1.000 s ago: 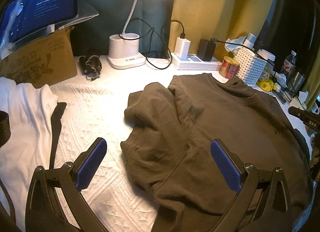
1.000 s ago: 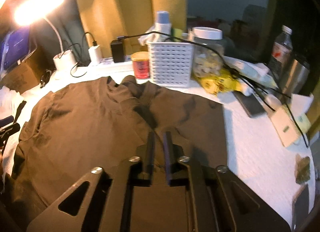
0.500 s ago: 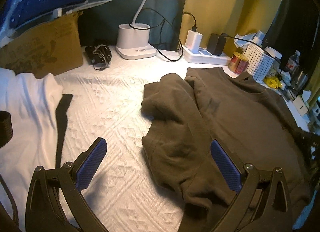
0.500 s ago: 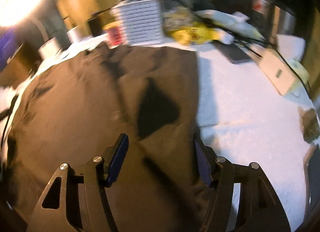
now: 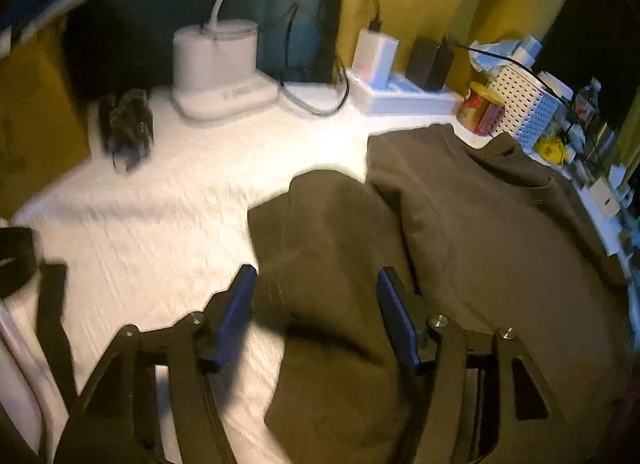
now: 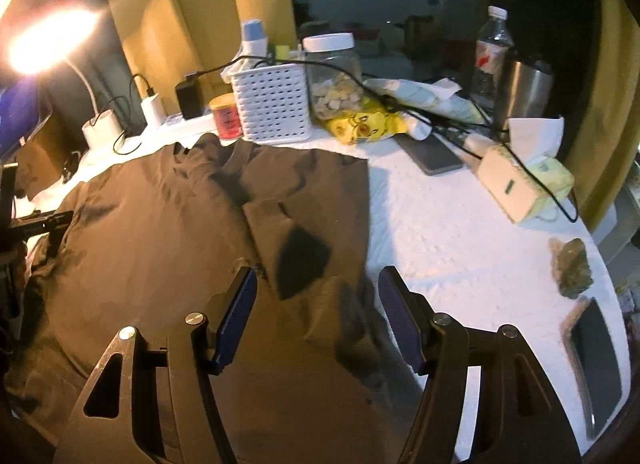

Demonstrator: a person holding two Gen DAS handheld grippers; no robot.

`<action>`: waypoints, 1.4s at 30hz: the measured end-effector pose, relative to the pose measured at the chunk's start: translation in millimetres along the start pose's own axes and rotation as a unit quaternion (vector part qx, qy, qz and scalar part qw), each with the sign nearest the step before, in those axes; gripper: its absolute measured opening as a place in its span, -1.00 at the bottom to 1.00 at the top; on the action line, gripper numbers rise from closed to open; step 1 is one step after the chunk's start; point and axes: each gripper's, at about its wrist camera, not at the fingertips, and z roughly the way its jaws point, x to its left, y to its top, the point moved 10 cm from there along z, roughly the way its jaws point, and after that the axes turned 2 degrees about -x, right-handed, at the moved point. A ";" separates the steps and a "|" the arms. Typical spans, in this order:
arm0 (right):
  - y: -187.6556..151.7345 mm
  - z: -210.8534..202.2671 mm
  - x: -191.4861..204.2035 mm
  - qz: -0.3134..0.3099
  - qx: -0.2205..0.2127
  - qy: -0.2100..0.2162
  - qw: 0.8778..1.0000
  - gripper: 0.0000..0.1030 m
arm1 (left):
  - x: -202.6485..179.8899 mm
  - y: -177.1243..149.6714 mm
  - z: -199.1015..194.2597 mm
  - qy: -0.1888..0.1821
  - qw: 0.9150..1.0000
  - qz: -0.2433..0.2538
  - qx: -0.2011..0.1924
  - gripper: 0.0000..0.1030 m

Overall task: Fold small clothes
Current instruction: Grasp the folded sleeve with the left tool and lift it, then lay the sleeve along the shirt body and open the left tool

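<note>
Shirt (image 5: 500,248) lies spread before the basket (image 6: 272,104). Right gripper (image 6: 316,312) has let go, jaws apart; left gripper (image 5: 316,312) narrowed over the left sleeve (image 5: 324,232), not yet gripping: that fold comes next.

Left gripper (image 5: 316,314), right gripper (image 6: 316,314): black triangulated frames with cutouts, silver pivot screws, blue ribbed pads (image 6: 236,314) on the jaws.

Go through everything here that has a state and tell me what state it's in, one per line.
Left gripper: open, fingers either side of the bunched sleeve.
Right gripper: open, over the shirt's edge.
Brown shirt: lying on the table, one sleeve folded in.
Desk lamp: on.
Snack jar: lid on.
Water bottle: capped, upright.
</note>
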 end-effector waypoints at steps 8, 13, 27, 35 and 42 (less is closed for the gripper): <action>-2.1 -1.8 -5.6 0.003 0.000 0.001 1.000 0.30 | -1.9 -1.4 -17.2 0.029 0.999 0.013 -0.025 -0.87; -0.9 -8.2 2.0 -0.001 -0.006 0.013 1.000 0.30 | 16.8 -0.3 -43.6 0.061 0.997 -0.013 -0.052 -0.87; -11.1 -25.6 1.3 0.001 -0.020 0.041 0.999 0.30 | 7.8 -6.5 -79.2 0.099 0.992 -0.023 -0.078 -0.88; -18.3 -30.9 -19.5 0.024 -0.029 0.048 0.998 0.30 | -63.4 20.3 -84.6 0.054 0.994 0.028 -0.094 -0.88; -30.0 -35.2 -44.4 0.048 -0.033 0.048 0.997 0.30 | -130.7 16.9 -55.8 0.015 0.995 0.078 -0.065 -0.88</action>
